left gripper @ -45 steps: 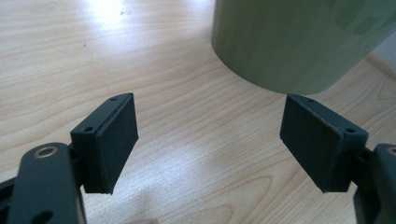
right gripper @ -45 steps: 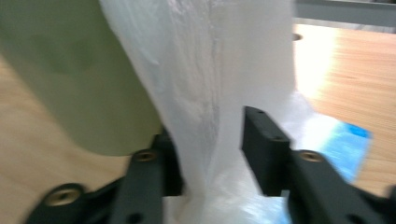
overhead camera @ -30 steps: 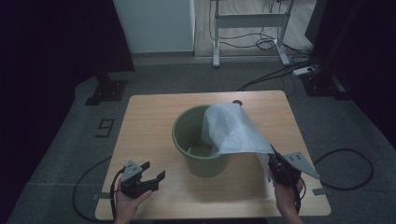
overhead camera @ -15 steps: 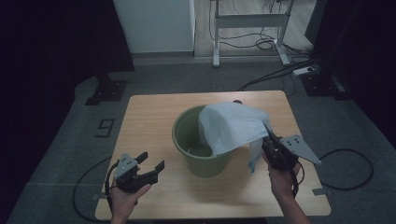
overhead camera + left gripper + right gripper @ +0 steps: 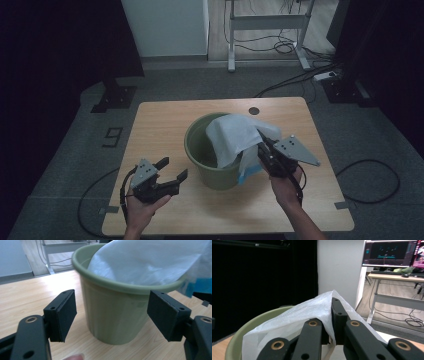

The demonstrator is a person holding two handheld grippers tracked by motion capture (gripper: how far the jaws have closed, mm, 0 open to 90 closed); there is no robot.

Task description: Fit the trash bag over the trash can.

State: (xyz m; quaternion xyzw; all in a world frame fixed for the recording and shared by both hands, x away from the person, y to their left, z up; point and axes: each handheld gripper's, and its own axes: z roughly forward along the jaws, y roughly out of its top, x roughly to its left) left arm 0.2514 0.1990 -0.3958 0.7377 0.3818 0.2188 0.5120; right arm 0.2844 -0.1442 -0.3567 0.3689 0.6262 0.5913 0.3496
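**White bag pinched at the bucket's rim**

The white plastic bag (image 5: 234, 137) lies draped over the far-right part of the green bucket (image 5: 202, 150), covering the rim from about twelve o'clock round to four o'clock and spilling partly inside and partly down the outer wall. A blue-tinted edge of the bag hangs outside the bucket at about four o'clock. The bucket stands upright near the middle of the wooden table (image 5: 160, 120), with its left inner wall bare.

The right gripper (image 5: 264, 152) is at the bucket's three to four o'clock, touching the rim area, its jaws clenched on a fold of the bag. In the right gripper view the bag (image 5: 294, 317) is bunched up between the two black jaws, which stand pressed together with the film peaking above them, and the bucket's rim (image 5: 249, 325) curves below at the left.

The left gripper (image 5: 171, 171) is held above the table at the bucket's eight o'clock, near it but not touching, its jaws spread wide and holding nothing. In the left gripper view the bucket (image 5: 112, 310) stands between the two parted pads (image 5: 63, 313), apart from both, with the bag (image 5: 150, 262) heaped above its rim.

A small dark round inset (image 5: 254, 111) sits in the tabletop at the bucket's one o'clock, well apart from it.
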